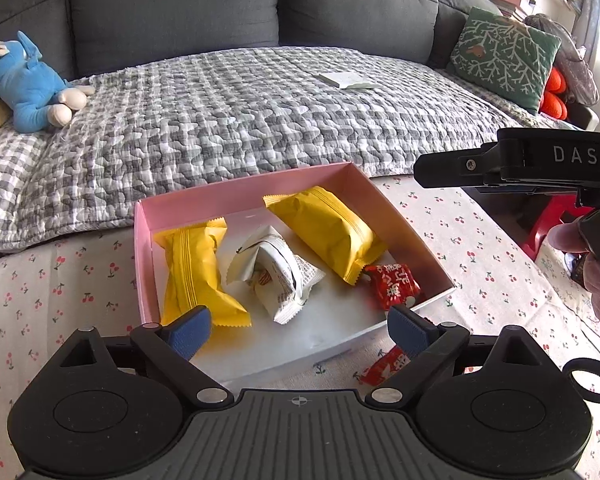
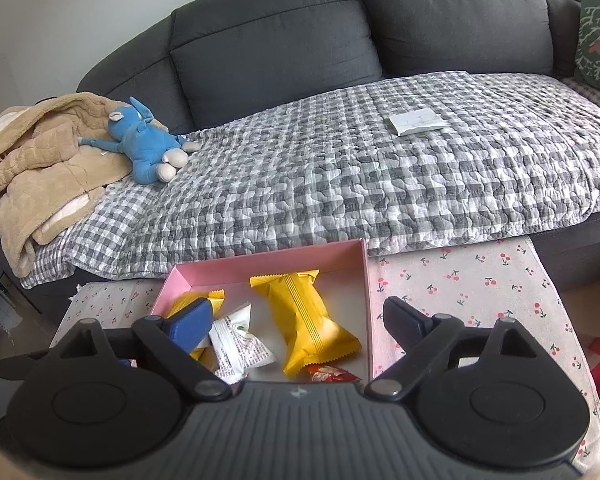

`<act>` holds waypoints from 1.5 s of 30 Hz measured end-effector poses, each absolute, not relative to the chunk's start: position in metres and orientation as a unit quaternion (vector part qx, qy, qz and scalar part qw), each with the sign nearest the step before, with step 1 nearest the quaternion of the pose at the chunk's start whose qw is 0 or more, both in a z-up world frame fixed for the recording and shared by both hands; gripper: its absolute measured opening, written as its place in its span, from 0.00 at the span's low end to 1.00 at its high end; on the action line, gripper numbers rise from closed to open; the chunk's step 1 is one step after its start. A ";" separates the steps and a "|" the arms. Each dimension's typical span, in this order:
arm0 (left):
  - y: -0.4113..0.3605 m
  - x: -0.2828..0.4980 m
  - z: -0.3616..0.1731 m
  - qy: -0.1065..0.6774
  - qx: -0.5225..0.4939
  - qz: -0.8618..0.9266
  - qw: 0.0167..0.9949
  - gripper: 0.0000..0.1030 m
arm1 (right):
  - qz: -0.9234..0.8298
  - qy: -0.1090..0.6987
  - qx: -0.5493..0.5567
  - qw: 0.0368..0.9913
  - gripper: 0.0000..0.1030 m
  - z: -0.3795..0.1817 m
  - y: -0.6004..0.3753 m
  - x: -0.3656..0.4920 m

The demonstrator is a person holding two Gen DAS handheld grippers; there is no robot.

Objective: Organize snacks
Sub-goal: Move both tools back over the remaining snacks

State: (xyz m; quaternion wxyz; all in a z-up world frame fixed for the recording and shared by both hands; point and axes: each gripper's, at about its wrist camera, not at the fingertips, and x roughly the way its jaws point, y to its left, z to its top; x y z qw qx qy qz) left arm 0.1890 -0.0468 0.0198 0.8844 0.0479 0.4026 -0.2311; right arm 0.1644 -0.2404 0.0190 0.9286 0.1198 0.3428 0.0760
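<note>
On the cherry-print tablecloth [image 1: 80, 280], the shallow pink cardboard box [image 1: 236, 194] holds two yellow snack packets [image 1: 198, 276], a white printed packet [image 1: 278, 276] and a red wrapped candy [image 1: 392, 286]; the left gripper [image 1: 300, 326] and right gripper [image 2: 296, 320] both hang released, nothing between their jaws.

Left gripper [image 1: 300, 330]: matte black linkage arms, silver pivot pins, blue ribbed pads [image 1: 190, 332], ribbed grey base plate with small crosshair mark. Right gripper [image 2: 296, 326]: same build, same crosshair. Seen from left wrist: black body lettered "DAS", one cross-head screw near its tip, hand [image 1: 598, 280] behind it.
</note>
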 end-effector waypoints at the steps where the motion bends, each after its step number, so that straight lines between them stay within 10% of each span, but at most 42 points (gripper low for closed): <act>1: -0.045 0.184 0.020 0.402 0.046 -0.233 0.885 0.94 | 0.077 0.342 0.120 0.929 0.90 0.019 -0.240 0.159; 45: -0.003 0.042 -0.028 0.379 0.074 -0.293 0.875 0.98 | 0.144 0.372 0.032 0.916 1.00 -0.030 -0.220 0.035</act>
